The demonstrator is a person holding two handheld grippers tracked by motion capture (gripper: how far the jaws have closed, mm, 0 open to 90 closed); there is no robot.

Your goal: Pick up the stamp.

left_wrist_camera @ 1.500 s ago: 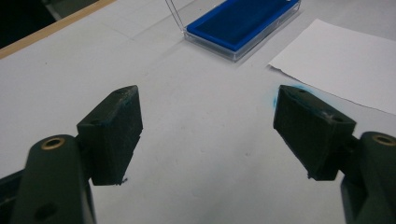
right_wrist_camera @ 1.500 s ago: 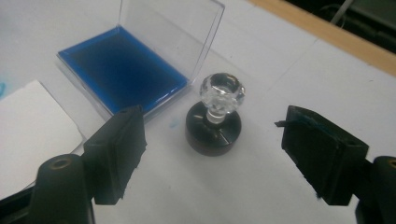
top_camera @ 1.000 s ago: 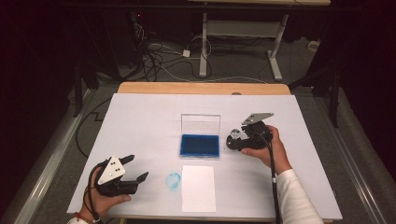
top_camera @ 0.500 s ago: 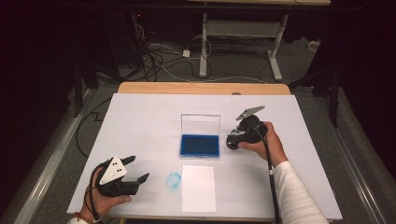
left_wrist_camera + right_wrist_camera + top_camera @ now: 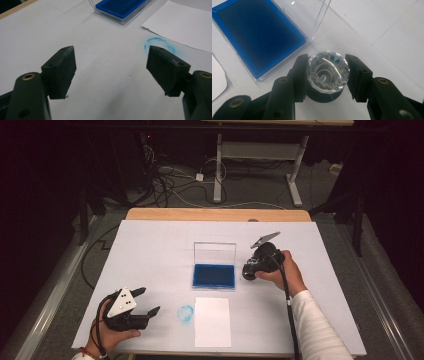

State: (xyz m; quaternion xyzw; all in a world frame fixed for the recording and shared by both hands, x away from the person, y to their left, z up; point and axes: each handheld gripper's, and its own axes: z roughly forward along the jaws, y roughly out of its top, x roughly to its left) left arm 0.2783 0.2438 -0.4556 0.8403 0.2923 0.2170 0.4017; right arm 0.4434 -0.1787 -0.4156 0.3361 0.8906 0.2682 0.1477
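A stamp with a clear faceted knob [image 5: 328,71] and a dark base stands on the white table just right of the blue ink pad [image 5: 259,37]. My right gripper [image 5: 327,75] has just been closing, and its pads now press on the knob from both sides. From above, the right gripper [image 5: 248,270] sits beside the ink pad [image 5: 214,275], whose clear lid stands up. The left gripper [image 5: 149,300] rests open at the near left with nothing between its fingers. A blue ring print [image 5: 160,45] lies on the table beyond its right jaw.
A white sheet of paper [image 5: 212,320] lies in front of the ink pad, with the blue ring print [image 5: 185,313] just to its left. The white table cover [image 5: 150,250] ends at a wooden strip at the far edge. Cables and desk legs lie on the floor beyond.
The right hand has edged slightly farther up the table beside the ink pad and tilted its gripper. The left hand has stayed where it was.
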